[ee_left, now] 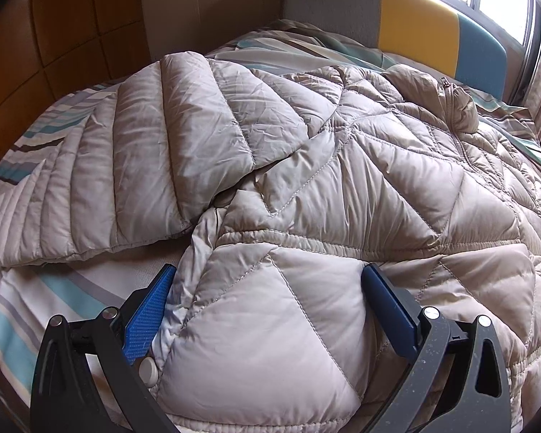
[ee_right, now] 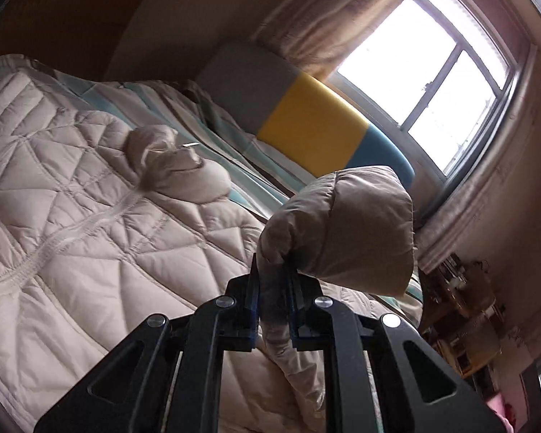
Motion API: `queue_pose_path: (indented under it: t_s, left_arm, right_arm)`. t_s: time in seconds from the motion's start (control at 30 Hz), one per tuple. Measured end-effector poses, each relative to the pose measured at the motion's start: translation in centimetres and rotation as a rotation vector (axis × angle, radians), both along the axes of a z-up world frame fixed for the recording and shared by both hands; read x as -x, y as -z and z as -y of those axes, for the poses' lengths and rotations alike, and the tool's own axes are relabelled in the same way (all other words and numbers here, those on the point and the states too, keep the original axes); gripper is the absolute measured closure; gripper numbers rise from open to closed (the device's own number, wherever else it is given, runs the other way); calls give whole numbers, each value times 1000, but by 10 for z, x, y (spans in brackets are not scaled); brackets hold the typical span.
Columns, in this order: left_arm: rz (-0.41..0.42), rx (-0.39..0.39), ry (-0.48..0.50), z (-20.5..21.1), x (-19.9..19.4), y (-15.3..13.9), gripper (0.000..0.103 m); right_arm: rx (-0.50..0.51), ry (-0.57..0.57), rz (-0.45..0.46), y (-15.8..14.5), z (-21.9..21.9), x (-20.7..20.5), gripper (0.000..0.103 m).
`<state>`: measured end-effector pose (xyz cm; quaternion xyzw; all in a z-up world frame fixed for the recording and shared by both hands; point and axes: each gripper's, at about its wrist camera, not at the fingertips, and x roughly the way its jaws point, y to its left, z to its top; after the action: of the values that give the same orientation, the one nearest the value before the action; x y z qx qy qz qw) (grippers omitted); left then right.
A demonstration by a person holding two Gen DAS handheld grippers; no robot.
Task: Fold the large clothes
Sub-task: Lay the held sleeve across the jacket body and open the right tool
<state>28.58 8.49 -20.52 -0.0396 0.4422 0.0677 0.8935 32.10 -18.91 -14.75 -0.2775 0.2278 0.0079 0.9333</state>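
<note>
A large beige quilted down jacket [ee_left: 342,166] lies spread on a bed, its left sleeve [ee_left: 126,166] stretched out to the left. My left gripper [ee_left: 267,270] is open, its blue fingers straddling the jacket's near padded edge. In the right wrist view the jacket [ee_right: 90,223] lies front up with its zipper running diagonally and its collar [ee_right: 176,166] bunched near the head of the bed. My right gripper [ee_right: 274,274] is shut on the cuff end of the other sleeve [ee_right: 342,223] and holds it lifted above the jacket.
A striped white, teal and grey bedsheet [ee_left: 36,306] covers the bed. A grey, yellow and blue headboard [ee_left: 414,25] stands behind, under a bright window [ee_right: 432,72] with curtains. Brown wall panels [ee_left: 54,36] rise at the left. Cluttered furniture [ee_right: 461,310] stands at the right.
</note>
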Motion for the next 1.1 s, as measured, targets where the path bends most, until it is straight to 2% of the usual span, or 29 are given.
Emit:
queue_pose_path:
  t_s: [0.2,0.33,0.47,0.57,0.6,0.63,0.67,0.7,0.73,0.8,0.87,0.9,0.93,1.1]
  left_arm:
    - [0,8,-2,0,1,-1,3]
    - [2,4,-4,0,1,-1,3]
    - [2,-4,-8,4,1,-1,3]
    - [-4,2,-6,4,0,-1,3]
    - [-10,4,-6,4,-1,-2,3]
    - [-18,6,-6,4,-1,-4,3]
    - [-28,8,-6,4,-2,-7,3]
    - [-31,14,-7,4,-3,-12,3]
    - [-28,25,-8,3,-2,-18,3]
    - [16,65,-16,5,3,-36,3]
    - [84,96,-12,13,8,-57,3]
    - [106,102,-4,21,8,-66,3]
    - [125,110,23,33,6,-76,3]
    - [125,83,183,98,-21,-87,3]
  right_arm:
    - [-78,-229,-105,15,-65,-11,92]
    - [-129,-324,-173,30,-88,-11,92]
    - [-174,-371,-237,42,-97,-14,90]
    - [-178,-388,-300,53,-98,-17,81]
    - [-176,-384,-295,51,-96,-16,72]
    - [-199,-381,-281,45,-92,-13,57]
    - [-242,-390,-262,36,-85,-8,48]
    - [-277,-395,-233,26,-78,-1,36]
    - [-311,-394,-178,14,-68,8,32]
    - [-356,-379,-98,-3,-52,20,32]
    - [-419,-313,-2,-19,-26,34,27]
    - [-457,-254,65,-26,-9,41,19]
    - [-485,-197,117,-30,5,45,16]
    - [-721,209,263,-37,94,60,16]
